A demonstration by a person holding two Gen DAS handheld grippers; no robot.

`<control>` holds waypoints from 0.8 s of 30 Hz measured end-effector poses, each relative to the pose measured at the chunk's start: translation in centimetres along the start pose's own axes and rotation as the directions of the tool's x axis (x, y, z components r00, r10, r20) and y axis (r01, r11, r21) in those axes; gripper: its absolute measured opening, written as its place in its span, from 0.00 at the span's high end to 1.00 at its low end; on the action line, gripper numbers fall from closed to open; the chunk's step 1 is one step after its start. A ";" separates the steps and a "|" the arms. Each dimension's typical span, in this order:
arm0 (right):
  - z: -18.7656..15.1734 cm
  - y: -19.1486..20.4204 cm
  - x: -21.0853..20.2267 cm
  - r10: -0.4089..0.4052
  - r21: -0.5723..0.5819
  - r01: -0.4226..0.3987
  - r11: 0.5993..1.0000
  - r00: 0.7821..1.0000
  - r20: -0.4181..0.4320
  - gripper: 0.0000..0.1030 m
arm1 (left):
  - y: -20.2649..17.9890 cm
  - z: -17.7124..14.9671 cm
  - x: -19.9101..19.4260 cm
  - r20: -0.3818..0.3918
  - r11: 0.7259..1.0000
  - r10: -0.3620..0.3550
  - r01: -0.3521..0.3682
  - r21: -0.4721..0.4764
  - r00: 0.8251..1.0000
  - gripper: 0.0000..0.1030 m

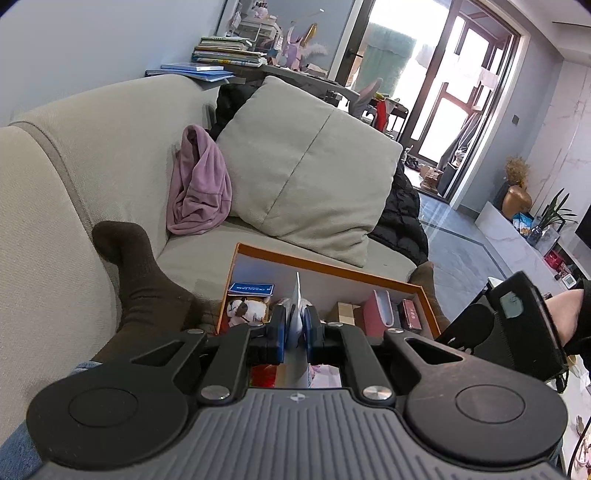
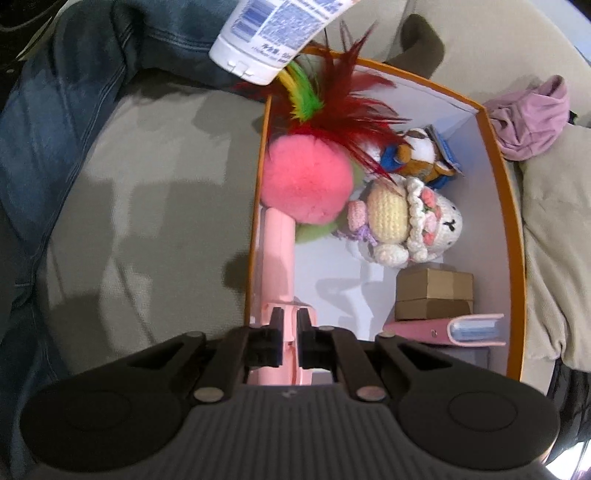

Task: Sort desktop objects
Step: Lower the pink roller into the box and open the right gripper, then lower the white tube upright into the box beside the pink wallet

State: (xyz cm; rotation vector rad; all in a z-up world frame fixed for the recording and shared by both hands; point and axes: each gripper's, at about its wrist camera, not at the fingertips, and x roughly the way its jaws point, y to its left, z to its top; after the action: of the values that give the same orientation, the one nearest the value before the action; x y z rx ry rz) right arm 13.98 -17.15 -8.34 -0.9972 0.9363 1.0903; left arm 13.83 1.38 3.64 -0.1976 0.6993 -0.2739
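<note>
While your left claw (image 1: 294, 325) pinches the flat end of a white tube (image 2: 273, 33) above the orange box (image 2: 513, 236) on the sofa (image 2: 147, 184), your right claw (image 2: 290, 334) grips a pink-handled feather toy (image 2: 306, 184) over the box's edge.

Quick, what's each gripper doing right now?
Left gripper: closed on a white tube.
Right gripper: closed on a pink toy handle.
</note>
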 end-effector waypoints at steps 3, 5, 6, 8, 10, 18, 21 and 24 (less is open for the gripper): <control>-0.9 -0.2 -1.5 -0.081 0.083 0.075 0.994 0.994 0.074 0.80 | -0.2 0.2 -0.2 0.002 1.000 -0.001 0.001 0.005 1.000 0.89; -1.9 -0.4 -2.7 -0.171 0.186 0.145 0.972 0.977 0.127 0.78 | -0.5 0.3 -0.2 0.004 1.000 -0.002 0.002 0.009 1.000 0.89; -2.5 -0.5 -3.1 -0.223 0.255 0.182 0.950 0.964 0.144 0.77 | -0.6 0.4 -0.2 0.005 1.000 -0.004 0.004 0.011 1.000 0.89; -3.6 -0.6 -3.8 -0.333 0.406 0.247 0.880 0.930 0.155 0.76 | -0.9 0.5 -0.1 0.007 1.000 -0.008 0.008 0.015 1.000 0.89; -5.1 -0.3 -4.3 -0.411 0.544 0.263 0.797 0.896 0.168 0.77 | -1.3 0.7 0.1 0.006 1.000 -0.014 0.014 0.021 1.000 0.89; -10.0 0.6 -4.1 -0.689 0.929 0.213 0.304 0.722 0.059 0.76 | -3.0 1.2 2.5 -0.019 0.999 -0.027 0.028 0.037 0.999 0.89; -12.0 0.2 -3.7 -0.730 0.979 0.134 0.156 0.683 0.023 0.76 | -3.3 1.2 3.6 -0.034 0.999 -0.029 0.030 0.042 0.999 0.89; -13.6 0.3 -3.2 -0.763 0.995 0.061 0.081 0.646 0.023 0.72 | -3.1 1.4 4.9 -0.044 0.999 -0.034 0.035 0.026 0.998 0.89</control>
State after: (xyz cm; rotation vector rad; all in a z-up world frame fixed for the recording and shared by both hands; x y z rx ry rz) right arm 11.56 -30.90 -9.17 0.2155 0.5012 0.0114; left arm 17.74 -2.97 2.60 -0.1791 0.7359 -0.3213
